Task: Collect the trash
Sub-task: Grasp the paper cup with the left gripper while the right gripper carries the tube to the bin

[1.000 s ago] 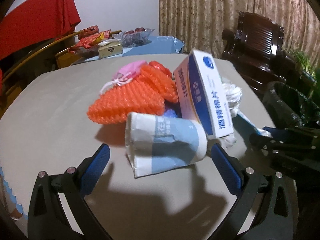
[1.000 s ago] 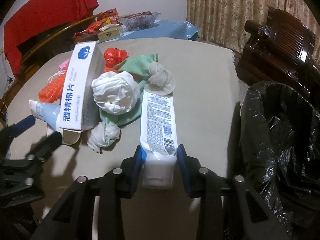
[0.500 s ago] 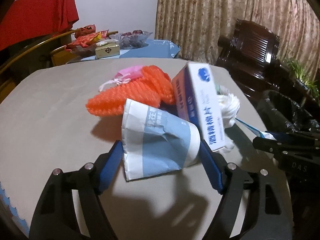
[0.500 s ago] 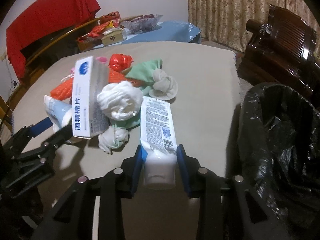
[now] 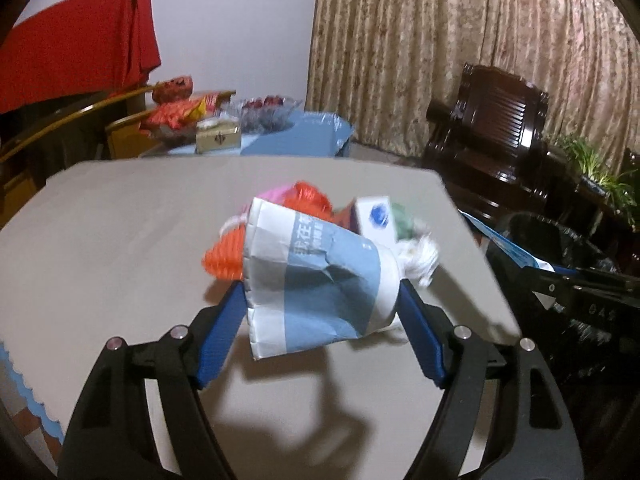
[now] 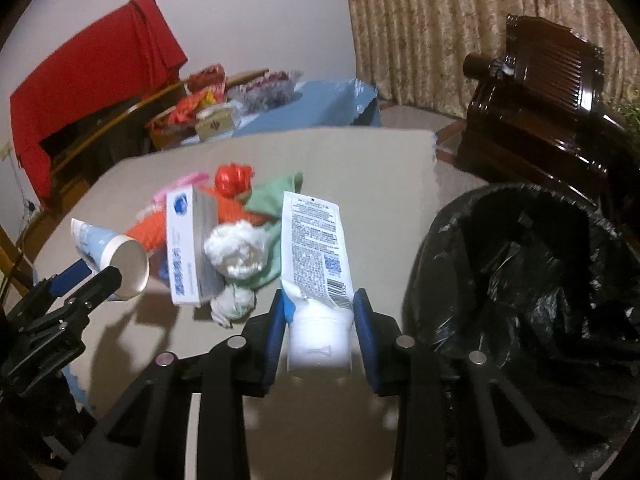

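My left gripper [image 5: 320, 316] is shut on a crushed blue and white paper cup [image 5: 316, 276], which hangs above the grey table [image 5: 120, 216]. The same cup [image 6: 116, 256] shows at the left of the right wrist view. My right gripper [image 6: 318, 316] is shut on the cap end of a white squeeze tube [image 6: 314, 248], also off the table. Behind both lies a trash pile: a white and blue box [image 6: 188, 240], orange netting [image 5: 224, 256], white crumpled tissue [image 6: 238, 250], a green cloth [image 6: 272, 196] and a red wrapper [image 6: 232, 176].
A bin lined with a black bag [image 6: 532, 280] stands open just right of the table. A dark wooden chair [image 6: 536, 92] is behind it. A second table with snacks and a small box [image 5: 218, 138] stands at the back.
The left jaws closed on the paper cup. Both grippers then rose, lifting the cup and the tube off the table; the pile has dropped lower and farther in both views.
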Available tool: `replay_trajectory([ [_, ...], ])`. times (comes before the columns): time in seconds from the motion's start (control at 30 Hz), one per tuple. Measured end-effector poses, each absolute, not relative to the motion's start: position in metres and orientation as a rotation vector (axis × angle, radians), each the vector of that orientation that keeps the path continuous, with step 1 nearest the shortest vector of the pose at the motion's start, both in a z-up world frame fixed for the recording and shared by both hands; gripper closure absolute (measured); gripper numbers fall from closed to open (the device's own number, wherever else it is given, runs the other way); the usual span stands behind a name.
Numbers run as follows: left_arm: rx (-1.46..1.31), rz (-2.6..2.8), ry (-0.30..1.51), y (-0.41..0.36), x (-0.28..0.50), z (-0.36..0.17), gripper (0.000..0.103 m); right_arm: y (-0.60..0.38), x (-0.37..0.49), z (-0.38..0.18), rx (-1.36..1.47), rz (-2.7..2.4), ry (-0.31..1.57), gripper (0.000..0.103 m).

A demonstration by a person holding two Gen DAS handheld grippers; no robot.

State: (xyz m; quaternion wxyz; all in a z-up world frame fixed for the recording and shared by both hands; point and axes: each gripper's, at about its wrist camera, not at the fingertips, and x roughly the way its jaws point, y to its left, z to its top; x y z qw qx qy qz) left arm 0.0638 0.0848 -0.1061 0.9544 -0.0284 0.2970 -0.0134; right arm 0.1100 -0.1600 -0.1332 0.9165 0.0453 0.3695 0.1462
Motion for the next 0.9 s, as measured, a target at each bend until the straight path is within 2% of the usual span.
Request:
replay_trajectory([
  [0.43,-0.048,-0.242,0.541,0.000,0.087,-0.063,0.029,-0.252,0.092,-0.096,0.160,0.095,0.655,0.069],
  [0.8,0.001,-0.506,0.560,-0.127,0.129,-0.075,0.027,-0.339,0.084,-0.104,0.157,-0.103,0.667,0.069],
  [0.83,0.002,-0.532,0.562,-0.136,0.133,-0.076,0.024,-0.344,0.084,-0.105,0.161,-0.113,0.671,0.067],
  [0.9,0.007,-0.584,0.572,-0.152,0.140,-0.081,0.018,-0.354,0.082,-0.106,0.165,-0.146,0.664,0.057],
])
